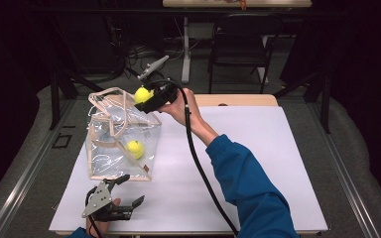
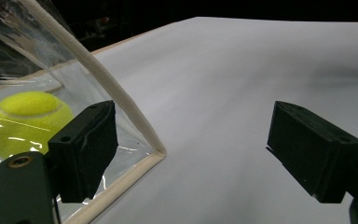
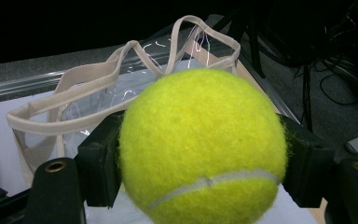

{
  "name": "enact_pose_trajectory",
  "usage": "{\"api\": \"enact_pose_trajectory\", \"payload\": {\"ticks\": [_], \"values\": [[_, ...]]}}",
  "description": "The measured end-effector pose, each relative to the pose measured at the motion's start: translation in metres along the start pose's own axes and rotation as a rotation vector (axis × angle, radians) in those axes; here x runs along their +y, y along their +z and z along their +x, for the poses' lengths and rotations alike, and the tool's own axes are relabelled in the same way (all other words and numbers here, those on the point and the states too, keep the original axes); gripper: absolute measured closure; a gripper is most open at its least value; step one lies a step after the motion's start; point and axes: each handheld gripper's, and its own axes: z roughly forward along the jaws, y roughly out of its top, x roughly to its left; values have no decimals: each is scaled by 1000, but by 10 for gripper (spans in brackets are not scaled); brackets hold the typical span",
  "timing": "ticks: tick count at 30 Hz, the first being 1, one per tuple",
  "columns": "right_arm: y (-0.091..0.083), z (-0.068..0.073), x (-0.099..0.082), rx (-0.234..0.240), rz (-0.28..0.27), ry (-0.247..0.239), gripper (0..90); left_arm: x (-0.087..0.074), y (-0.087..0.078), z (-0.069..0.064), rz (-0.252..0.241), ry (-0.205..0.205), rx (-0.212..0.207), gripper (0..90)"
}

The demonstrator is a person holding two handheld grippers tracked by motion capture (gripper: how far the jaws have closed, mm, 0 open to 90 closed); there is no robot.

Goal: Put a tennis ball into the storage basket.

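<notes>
— High view first: what is the right gripper (image 1: 148, 97) carrying?

— A fuzzy yellow-green felt tennis ball (image 1: 142, 94), round, with a pale seam. The two black jaws are clamped on it from either side, above the open mouth of the clear plastic tote bag with cream fabric trim and handles (image 1: 121, 136). On the white tabletop (image 1: 258, 163) that spot lies at about eleven o'clock.

— And close up?

— The right gripper view shows the held ball (image 3: 203, 147) pinched between blocky matte pads, the nap fluffy, the seam curving across its lower half. A ball has no long axis to speak of. Behind it the bag's (image 3: 121, 79) cream straps loop up, limp and flat.

— Which way does the bag run?

— Its long axis goes roughly from seven o'clock to one o'clock, mouth upward, walls glossy and creased. A second yellow-green tennis ball (image 1: 135, 148) sits inside, low, near the bag's four o'clock corner.

— The arm?

— A blue sleeve (image 1: 250, 188) reaches from five o'clock toward eleven, wrist raised, black cable (image 1: 198, 163) trailing back along it.

— The left gripper (image 1: 124, 190)?

— Low at seven o'clock, just beside the bag's near edge, jaws spread wide with nothing between them. The left gripper view shows the inner ball (image 2: 25, 122) through the clear wall, beside a rounded cream-piped corner (image 2: 156, 151).
</notes>
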Motion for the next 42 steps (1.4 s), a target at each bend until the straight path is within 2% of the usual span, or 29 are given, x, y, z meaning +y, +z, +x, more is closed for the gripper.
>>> {"api": "enact_pose_trajectory", "payload": {"ticks": [42], "values": [[17,12,13,-7,-70,-11,265,0,0,0,-3,0,-1,158]]}}
